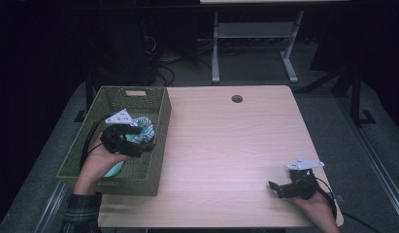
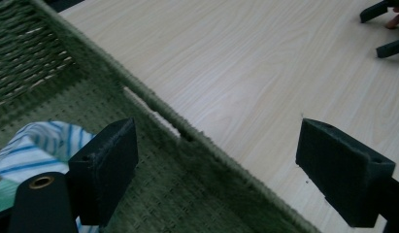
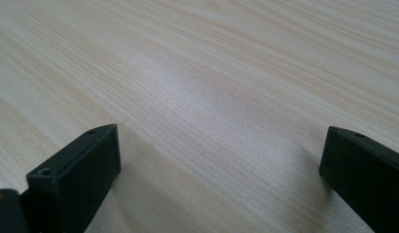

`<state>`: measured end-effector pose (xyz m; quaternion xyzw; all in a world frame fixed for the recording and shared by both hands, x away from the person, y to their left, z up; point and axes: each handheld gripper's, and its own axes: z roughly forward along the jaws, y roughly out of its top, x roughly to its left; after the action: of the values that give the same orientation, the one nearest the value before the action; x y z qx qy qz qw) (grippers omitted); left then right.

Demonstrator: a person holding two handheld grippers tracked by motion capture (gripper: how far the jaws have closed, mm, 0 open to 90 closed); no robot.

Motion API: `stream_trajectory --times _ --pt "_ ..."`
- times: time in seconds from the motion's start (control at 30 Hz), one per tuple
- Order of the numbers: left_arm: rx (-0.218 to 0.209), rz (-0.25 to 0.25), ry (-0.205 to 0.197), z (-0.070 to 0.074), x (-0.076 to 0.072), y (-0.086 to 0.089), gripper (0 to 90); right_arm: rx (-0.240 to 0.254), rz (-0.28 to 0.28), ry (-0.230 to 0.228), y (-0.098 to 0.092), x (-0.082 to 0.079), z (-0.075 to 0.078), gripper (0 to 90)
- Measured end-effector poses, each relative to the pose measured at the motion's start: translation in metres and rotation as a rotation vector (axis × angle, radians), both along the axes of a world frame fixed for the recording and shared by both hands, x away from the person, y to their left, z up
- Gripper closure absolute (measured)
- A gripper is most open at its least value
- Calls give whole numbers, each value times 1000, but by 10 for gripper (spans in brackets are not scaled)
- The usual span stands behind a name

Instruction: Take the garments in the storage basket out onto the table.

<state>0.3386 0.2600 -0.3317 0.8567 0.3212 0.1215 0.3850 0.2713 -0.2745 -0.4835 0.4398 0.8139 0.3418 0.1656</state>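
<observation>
Hovering Gripper Over Basket

Left gripper (image 2: 216, 170): jaws held wide apart, nothing clasped, positioned above green woven basket (image 1: 139, 94). Striped cloth (image 2: 37, 145) is seen lying inside, beside one jaw. Right gripper (image 1: 277, 189): spread open, rested on wooden table (image 1: 226, 145).

We see a lab or workroom. Dark curtains surround a plain wooden table (image 1: 236, 145), with loose cables (image 1: 163, 68) and a metal stand (image 1: 255, 34) on grey carpet.
</observation>
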Motion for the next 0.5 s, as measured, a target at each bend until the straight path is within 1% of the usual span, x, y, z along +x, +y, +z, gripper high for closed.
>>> stream_trajectory --times 0.07,0.13,0.17,0.2,0.23,0.4,0.47,0.5 --pt "6 10 -2 0 1 5 145 0 0 1 0 0 0 6" --pt "-2 27 -1 0 1 10 145 0 -1 1 0 0 0 6" --pt "5 26 -3 0 2 12 145 0 0 0 0 0 0 6" --pt "0 35 -3 0 2 14 148 0 0 0 0 0 0 6" --pt "11 32 -4 1 3 17 157 0 0 0 0 0 0 6" --pt "15 60 -5 0 5 28 160 1 1 0 0 0 0 6" --pt "25 70 -10 -1 6 32 160 -2 1 -1 0 0 0 6" --pt "29 80 -5 -1 6 34 160 -1 1 -1 0 0 0 6"
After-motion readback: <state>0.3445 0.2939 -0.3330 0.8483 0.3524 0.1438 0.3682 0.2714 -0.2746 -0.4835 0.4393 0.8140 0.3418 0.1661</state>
